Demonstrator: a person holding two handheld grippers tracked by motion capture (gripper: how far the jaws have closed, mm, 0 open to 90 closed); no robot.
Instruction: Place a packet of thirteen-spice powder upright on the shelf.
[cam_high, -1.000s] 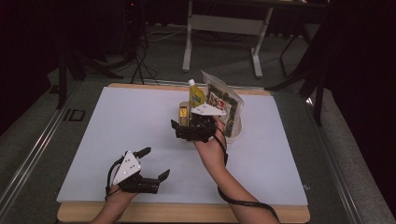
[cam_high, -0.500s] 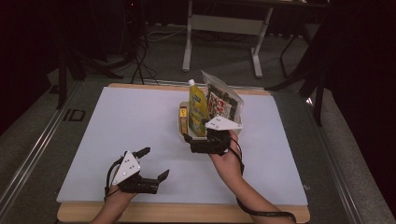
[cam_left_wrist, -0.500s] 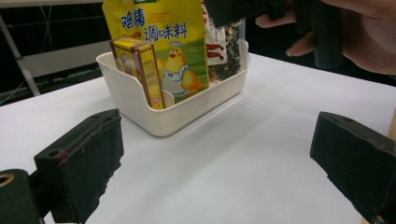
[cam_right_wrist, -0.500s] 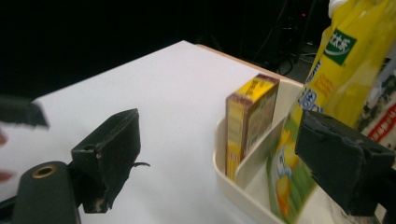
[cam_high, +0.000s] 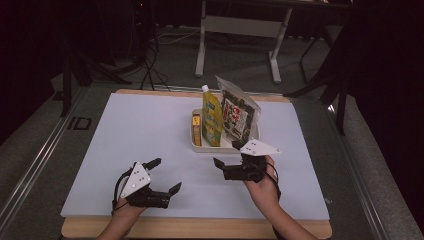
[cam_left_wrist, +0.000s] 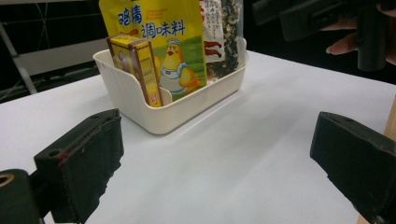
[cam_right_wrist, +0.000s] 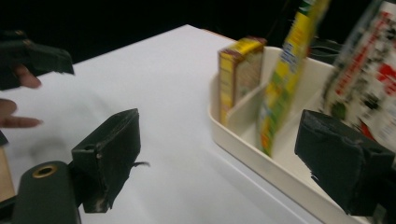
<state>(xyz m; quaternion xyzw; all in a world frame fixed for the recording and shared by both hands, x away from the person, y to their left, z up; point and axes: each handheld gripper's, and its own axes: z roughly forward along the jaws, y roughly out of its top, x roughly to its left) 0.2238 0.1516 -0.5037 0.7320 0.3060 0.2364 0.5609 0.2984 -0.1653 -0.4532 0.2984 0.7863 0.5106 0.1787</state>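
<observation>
Dark room, bare floor, white table (cam_high: 125, 150) with a wooden front edge. Toward the far edge, right of middle: a cream bin (cam_high: 200, 146) holding a small yellow box (cam_high: 197, 130), a yellow seasoning pouch (cam_high: 212, 117) and a dark seaweed packet (cam_high: 239, 115), all standing upright in separate slots. Packing looks done or nearly so: nothing loose on the table, nothing carried.

Right gripper (cam_high: 226, 159) just in front of the bin's near wall, jaws spread and empty; same gape in the right gripper view (cam_right_wrist: 219, 154), bin close ahead. Left gripper (cam_high: 165, 175) near the front edge, well apart from the bin, jaws wide and empty (cam_left_wrist: 215, 158).

Against a second ago: right gripper pulled back from the bin's contents toward the front edge, hand now clear of the rim. Left gripper unmoved. Bin and contents unchanged.

Left to do, at a guess: only withdrawing the right hand to rest.
</observation>
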